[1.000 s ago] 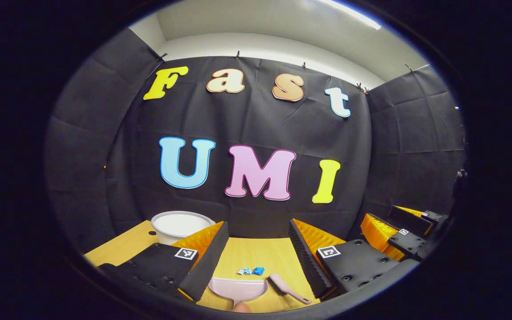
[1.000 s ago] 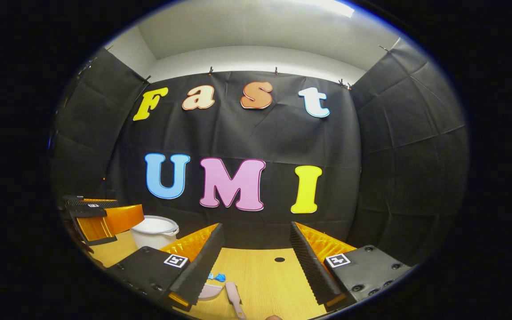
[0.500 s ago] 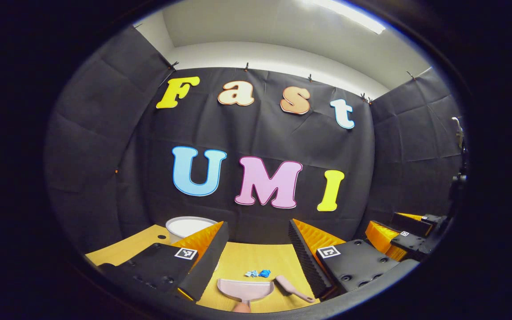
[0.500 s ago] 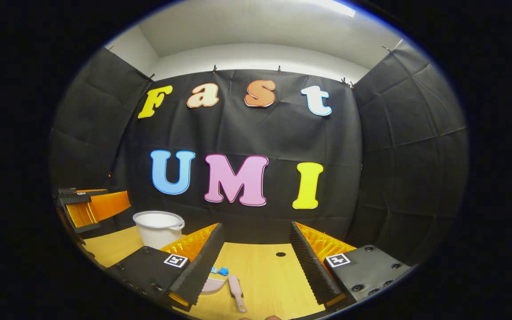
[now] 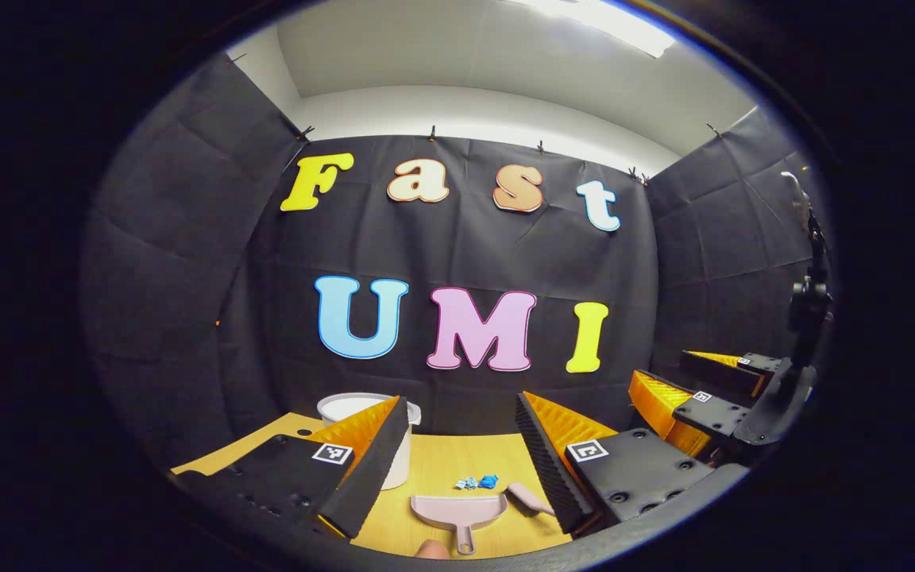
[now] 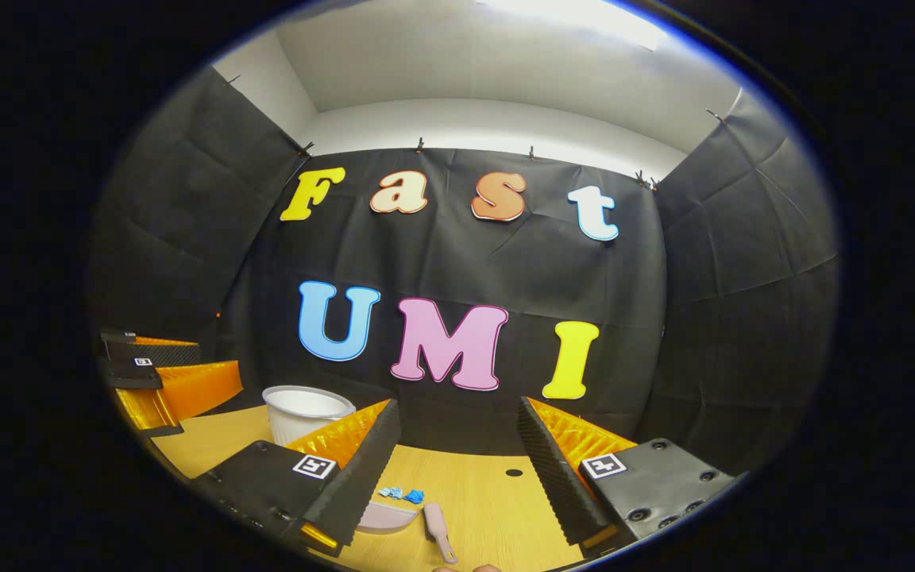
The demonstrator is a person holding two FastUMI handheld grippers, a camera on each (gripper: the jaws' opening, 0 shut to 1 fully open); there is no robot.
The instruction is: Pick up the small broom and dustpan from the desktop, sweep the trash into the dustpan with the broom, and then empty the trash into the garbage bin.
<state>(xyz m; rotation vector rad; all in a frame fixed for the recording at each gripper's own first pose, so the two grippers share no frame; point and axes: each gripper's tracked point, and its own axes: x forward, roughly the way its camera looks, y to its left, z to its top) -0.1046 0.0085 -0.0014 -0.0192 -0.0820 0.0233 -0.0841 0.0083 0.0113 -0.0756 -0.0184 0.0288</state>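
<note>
Nothing is done yet: dustpan [image 5: 458,511], broom [image 6: 438,531] and trash [image 5: 480,481] lie on the tabletop [image 6: 497,508] before me, bin [image 6: 302,411] beyond. Both my jaws gape wide, empty; all sweeping remains.

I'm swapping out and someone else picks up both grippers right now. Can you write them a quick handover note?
Left gripper: open, empty, above the desk, aimed at the dustpan.
Right gripper: open, empty, the broom lying between its fingers' line.
Blue trash sits just beyond the dustpan; white garbage bin stands far left.
Done: nothing picked up yet.
Left: grasp broom and dustpan, sweep, empty into the bin.
</note>
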